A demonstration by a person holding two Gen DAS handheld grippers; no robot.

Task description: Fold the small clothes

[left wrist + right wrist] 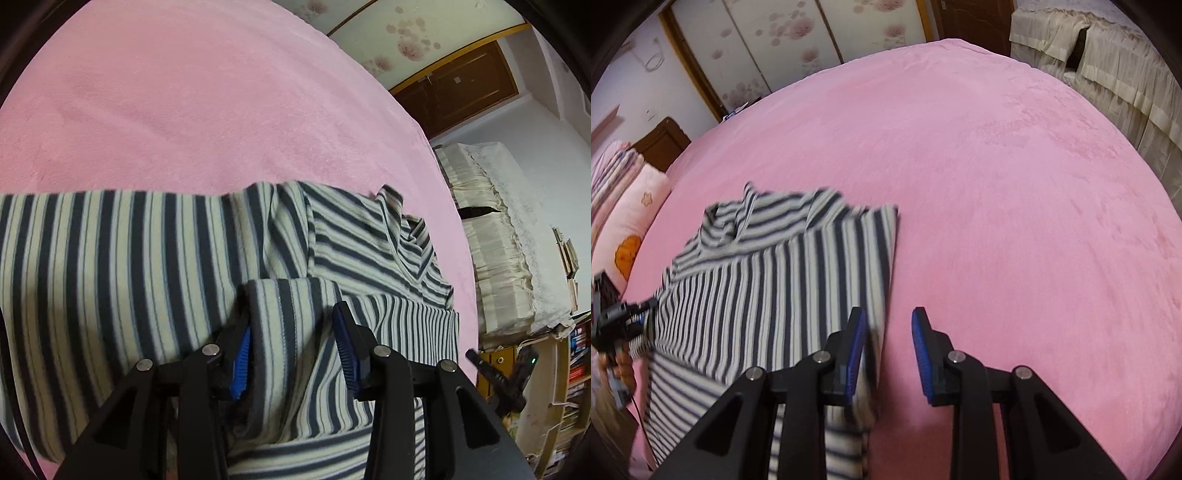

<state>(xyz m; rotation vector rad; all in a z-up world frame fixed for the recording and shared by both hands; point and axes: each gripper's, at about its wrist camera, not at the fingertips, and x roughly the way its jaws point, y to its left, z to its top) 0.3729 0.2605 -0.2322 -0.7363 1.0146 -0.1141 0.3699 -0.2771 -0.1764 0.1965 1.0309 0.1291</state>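
The striped shirt [155, 266] lies on the bed's pink blanket [184, 110], its collar end pointing toward the cream-covered furniture [495, 258] beside the bed, and 1 side is folded over the body of the shirt. The left gripper [293, 350] hangs over that folded part; a fold of striped cloth sits between its 2 blue pads [242, 360], which stand apart with the left pad touching the cloth, so no firm clamp shows. The right gripper [888, 354] stands open at the shirt's edge nearest the bare blanket, with only pink blanket between its pads.
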